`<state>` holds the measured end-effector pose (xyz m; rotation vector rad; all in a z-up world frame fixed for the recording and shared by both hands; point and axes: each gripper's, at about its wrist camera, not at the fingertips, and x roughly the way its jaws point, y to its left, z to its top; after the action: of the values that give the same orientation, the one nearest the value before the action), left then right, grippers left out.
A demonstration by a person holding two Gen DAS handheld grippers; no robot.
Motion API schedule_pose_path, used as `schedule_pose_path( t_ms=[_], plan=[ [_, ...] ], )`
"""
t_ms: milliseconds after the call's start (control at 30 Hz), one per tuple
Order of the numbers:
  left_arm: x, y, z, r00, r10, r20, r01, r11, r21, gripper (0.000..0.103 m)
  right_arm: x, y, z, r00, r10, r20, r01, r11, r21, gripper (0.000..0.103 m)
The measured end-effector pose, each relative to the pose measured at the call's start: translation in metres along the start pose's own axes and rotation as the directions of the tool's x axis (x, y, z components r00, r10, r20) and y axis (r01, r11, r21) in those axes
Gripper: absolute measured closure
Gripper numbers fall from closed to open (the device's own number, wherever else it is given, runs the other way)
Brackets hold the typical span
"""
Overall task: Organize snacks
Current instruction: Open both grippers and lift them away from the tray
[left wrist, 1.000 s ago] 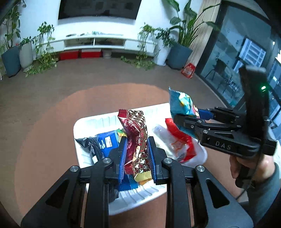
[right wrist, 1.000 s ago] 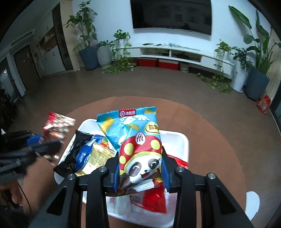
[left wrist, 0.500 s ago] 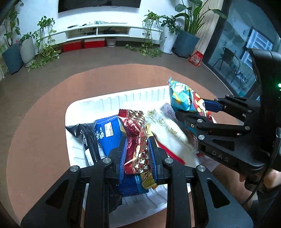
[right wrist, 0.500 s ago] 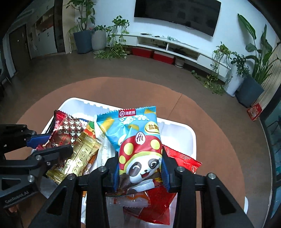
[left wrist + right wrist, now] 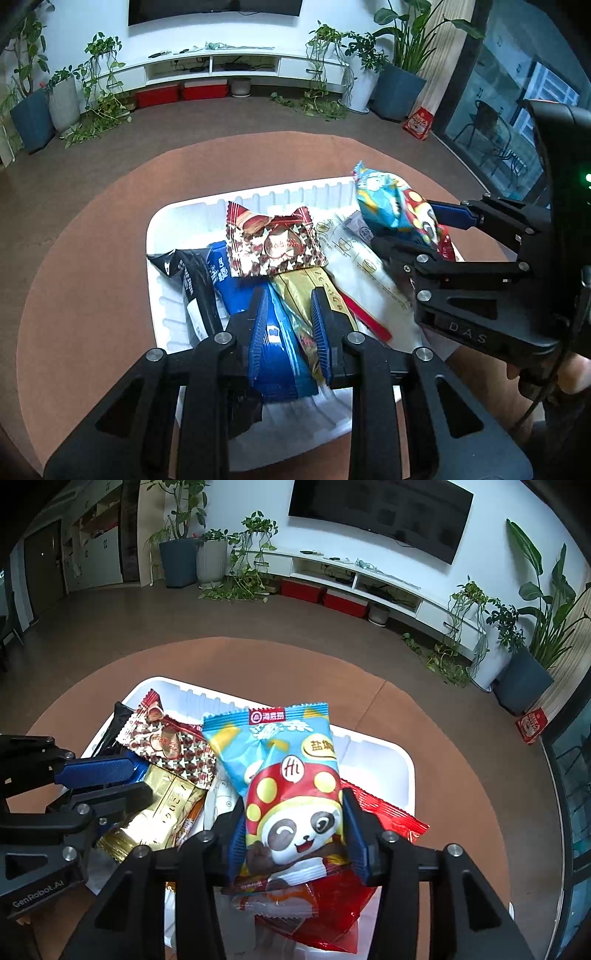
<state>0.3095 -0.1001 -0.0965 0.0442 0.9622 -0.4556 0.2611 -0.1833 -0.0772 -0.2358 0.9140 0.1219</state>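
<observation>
White ribbed plastic tray (image 5: 159, 236) on a round brown tabletop (image 5: 92, 236), filled with snack packets. Left gripper (image 5: 288, 325): jaws opening, nothing gripped; the red-brown star-patterned packet (image 5: 275, 245) lies released just beyond its tips, over a blue wrapper (image 5: 275, 343) and a gold wrapper (image 5: 314, 288). Right gripper (image 5: 295, 834): jaws opening, the light-blue panda-print bag (image 5: 284, 775) between them, upright over a red foil packet (image 5: 384, 812) at the tray's right side.

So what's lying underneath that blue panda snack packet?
Under the blue panda snack packet lie a crinkly red foil packet and a small clear-and-orange wrapper, inside the white plastic tray. Anything directly beneath the panda packet's middle is covered.
</observation>
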Motion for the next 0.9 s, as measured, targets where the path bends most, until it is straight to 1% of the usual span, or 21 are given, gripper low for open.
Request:
schedule_pose_path(
  t_ms=[33, 67, 100, 167, 200, 233, 267, 300, 400, 467, 533, 600, 733, 833, 900],
  plan=[
    [-0.002, 0.001, -0.001, 1.000, 0.001, 0.001, -0.001, 1.000, 0.000, 0.068, 0.000, 0.000, 0.000, 1.000, 0.002, -0.001, -0.002, 1.000, -0.003, 0.044],
    [-0.004, 0.001, -0.002, 1.000, 0.002, 0.004, -0.002, 1.000, -0.001, 0.050, -0.002, 0.000, -0.001, 1.000, -0.002, 0.002, 0.002, 1.000, -0.006, 0.043],
    [-0.008, 0.002, -0.003, 1.000, -0.002, 0.013, 0.002, 1.000, -0.003, 0.040, -0.003, -0.001, 0.000, 1.000, -0.003, 0.004, 0.003, 1.000, -0.005, 0.042],
    [-0.017, 0.004, -0.004, 1.000, -0.008, 0.029, 0.008, 1.000, -0.006, 0.036, -0.007, -0.002, 0.001, 1.000, 0.002, 0.007, -0.002, 1.000, -0.002, 0.040],
    [-0.020, 0.003, -0.004, 0.999, -0.007, 0.035, 0.007, 1.000, -0.006, 0.030, -0.008, -0.002, 0.001, 1.000, 0.002, 0.009, -0.002, 1.000, 0.000, 0.038],
    [-0.025, 0.003, -0.004, 0.999, -0.009, 0.040, 0.010, 1.000, -0.004, 0.027, -0.011, -0.003, 0.001, 1.000, 0.001, 0.017, -0.001, 1.000, 0.004, 0.034],
    [-0.028, 0.002, -0.005, 0.999, -0.013, 0.045, 0.013, 1.000, -0.001, 0.023, -0.014, -0.003, 0.001, 1.000, 0.001, 0.021, -0.001, 1.000, 0.006, 0.033],
    [-0.035, 0.003, -0.007, 0.999, -0.013, 0.048, 0.013, 1.000, 0.000, 0.021, -0.015, -0.004, 0.001, 1.000, 0.002, 0.023, -0.002, 1.000, 0.007, 0.033],
    [-0.050, 0.004, -0.011, 0.998, -0.017, 0.062, 0.017, 1.000, 0.002, 0.019, -0.022, -0.008, 0.001, 0.999, 0.003, 0.033, -0.003, 1.000, 0.013, 0.032],
    [-0.058, 0.001, -0.013, 0.997, -0.014, 0.077, 0.014, 1.000, 0.004, 0.012, -0.028, -0.014, 0.001, 0.999, 0.006, 0.042, -0.006, 1.000, 0.024, 0.031],
    [-0.068, -0.003, -0.015, 0.995, -0.023, 0.093, 0.023, 1.000, 0.006, 0.009, -0.035, -0.022, 0.001, 0.999, 0.012, 0.053, -0.014, 0.999, 0.044, 0.031],
    [-0.081, -0.006, -0.029, 0.994, -0.024, 0.105, 0.023, 1.000, 0.018, 0.002, -0.044, -0.031, 0.000, 0.997, 0.028, 0.068, -0.033, 0.997, 0.072, 0.030],
    [-0.096, -0.017, -0.043, 0.991, -0.037, 0.128, 0.028, 0.997, 0.076, 0.001, -0.060, -0.045, 0.000, 0.993, 0.054, 0.102, -0.065, 0.993, 0.103, 0.026],
    [-0.107, -0.025, -0.058, 0.988, -0.044, 0.148, 0.026, 0.992, 0.124, 0.001, -0.070, -0.053, -0.002, 0.992, 0.046, 0.117, -0.060, 0.991, 0.116, 0.025],
    [-0.110, -0.031, -0.067, 0.989, -0.059, 0.134, 0.039, 0.989, 0.146, 0.001, -0.078, -0.059, -0.005, 0.990, 0.058, 0.131, -0.076, 0.988, 0.134, 0.025]
  ],
)
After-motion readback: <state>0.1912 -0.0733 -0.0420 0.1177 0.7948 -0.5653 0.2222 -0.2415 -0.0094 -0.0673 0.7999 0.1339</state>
